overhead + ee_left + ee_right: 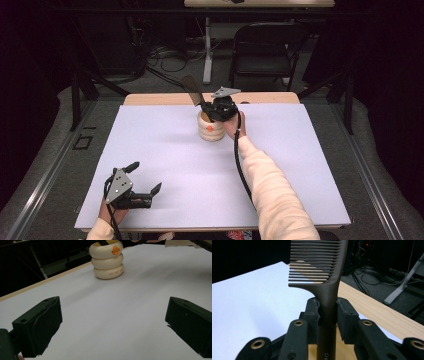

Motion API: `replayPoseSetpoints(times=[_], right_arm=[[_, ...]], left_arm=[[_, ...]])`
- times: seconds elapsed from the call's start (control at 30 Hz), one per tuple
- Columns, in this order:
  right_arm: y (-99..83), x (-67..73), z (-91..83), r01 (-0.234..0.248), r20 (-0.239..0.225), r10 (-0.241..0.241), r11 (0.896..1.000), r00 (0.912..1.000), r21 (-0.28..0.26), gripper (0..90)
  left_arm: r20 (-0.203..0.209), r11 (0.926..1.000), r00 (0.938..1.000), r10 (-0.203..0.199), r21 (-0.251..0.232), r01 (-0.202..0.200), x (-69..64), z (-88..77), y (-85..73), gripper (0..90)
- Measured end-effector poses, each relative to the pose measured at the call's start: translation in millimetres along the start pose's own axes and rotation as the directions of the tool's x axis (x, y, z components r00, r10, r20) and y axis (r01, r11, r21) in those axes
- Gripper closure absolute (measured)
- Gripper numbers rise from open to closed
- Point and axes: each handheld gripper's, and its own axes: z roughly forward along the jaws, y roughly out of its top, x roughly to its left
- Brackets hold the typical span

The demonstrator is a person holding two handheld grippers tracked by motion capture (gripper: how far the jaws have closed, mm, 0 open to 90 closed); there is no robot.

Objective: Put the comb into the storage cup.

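The brown comb is in my right gripper. The two jaws squeeze its handle from both sides, just under the teeth, so it cannot slip. The teeth point up and the handle points down. The comb is right over the cream holder, which looks like three fat rings with a little orange mark. The holder stands on the far side of the white table top, near the middle. I think the end of the handle is already inside the holder, but I cannot see it well. My right arm reaches far out across the table, with the sleeve stretched long. My left gripper rests at the near left corner. Its jaws are wide apart and hold nothing. It points at the holder from far off.
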Motion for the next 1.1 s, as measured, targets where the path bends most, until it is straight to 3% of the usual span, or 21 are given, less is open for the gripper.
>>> replayPoseSetpoints(times=[0.97,1.1], right_arm=[[-14.2,-0.6,4.8,0.007,0.007,-0.007,0.999,1.0000,0.047,71.1],[-17.5,-1.5,3.4,0.002,0.005,-0.003,0.999,1.0000,0.053,61.9]], left_arm=[[0.000,1.0000,1.0000,-0.001,0.000,0.001,0.3,-0.1,-0.1,1.0],[0.000,1.0000,1.0000,-0.001,-0.001,0.001,0.3,-0.2,-0.1,1.0]])
